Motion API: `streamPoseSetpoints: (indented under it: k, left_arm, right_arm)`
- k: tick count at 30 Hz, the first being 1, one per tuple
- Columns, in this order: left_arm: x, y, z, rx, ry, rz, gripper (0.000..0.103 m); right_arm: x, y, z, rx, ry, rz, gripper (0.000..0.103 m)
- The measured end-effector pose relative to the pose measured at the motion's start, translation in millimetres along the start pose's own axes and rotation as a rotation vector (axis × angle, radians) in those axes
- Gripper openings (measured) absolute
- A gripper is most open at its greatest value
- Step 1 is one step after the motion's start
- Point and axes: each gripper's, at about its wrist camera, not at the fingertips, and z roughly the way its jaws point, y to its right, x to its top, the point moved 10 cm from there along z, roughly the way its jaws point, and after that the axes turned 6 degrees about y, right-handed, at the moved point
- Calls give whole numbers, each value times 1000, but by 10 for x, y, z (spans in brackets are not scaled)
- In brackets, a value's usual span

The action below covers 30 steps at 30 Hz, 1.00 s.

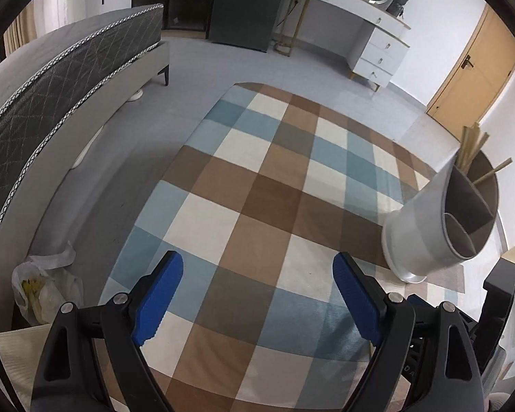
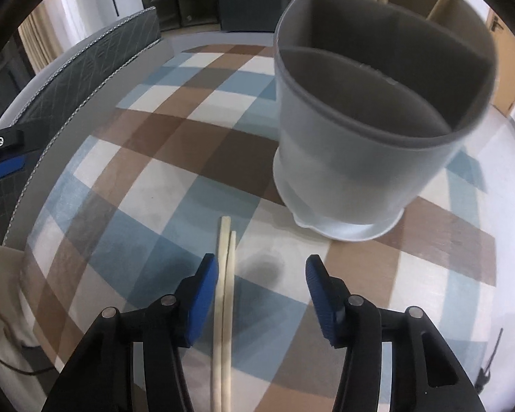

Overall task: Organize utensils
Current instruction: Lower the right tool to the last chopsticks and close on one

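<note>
Right gripper (image 2: pixel 261 274) is hovering half-spread, its blue ribbed pads not pressing on the pale chopsticks (image 2: pixel 225 309) lying between them beside the left pad. Left gripper (image 1: pixel 257 271) is hanging wide, grasping nothing. Both are pointing down at a tabletop (image 1: pixel 250 189) covered in soft cloth checked brown, blue and cream. A smooth grey round holder (image 2: pixel 360 158), divided into compartments, is standing close beyond the chopsticks, wooden sticks leaning in its far section. A quilted grey bed (image 1: pixel 61 79) is flanking the tiled floor.

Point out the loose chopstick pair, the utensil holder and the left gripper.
Chopstick pair (image 2: pixel 225 274): right wrist view, mid-shaft.
Utensil holder (image 2: pixel 340 158): right wrist view, outer wall.
Left gripper (image 1: pixel 257 297): left wrist view, midway between fingertips.
</note>
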Motion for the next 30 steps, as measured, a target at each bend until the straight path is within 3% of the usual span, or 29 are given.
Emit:
streamPoseSetpoints:
  k: [3, 11, 16, 25, 26, 29, 30]
  left_arm:
    - [-27, -10, 44, 6, -17, -2, 86]
    - [-59, -18, 98, 17, -43, -3, 86]
    - [-72, -52, 103, 25, -49, -9, 86]
    - [-81, -97, 112, 33, -54, -11, 86]
    - [-81, -96, 112, 33, -54, -8, 86]
    - [-84, -92, 107, 33, -56, -5, 86]
    - [-84, -83, 107, 28, -55, -4, 86]
  right_arm:
    - [-18, 5, 52, 10, -15, 5, 42]
    - [-75, -40, 77, -1, -39, -42, 33]
    - [-106, -45, 84, -41, -49, -98, 30]
    - [-35, -119, 128, -21, -24, -87, 30]
    - [-18, -141, 136, -18, -16, -92, 28]
    - [0, -216, 146, 1, -10, -109, 5]
    - [0, -235, 143, 6, -8, -118, 4]
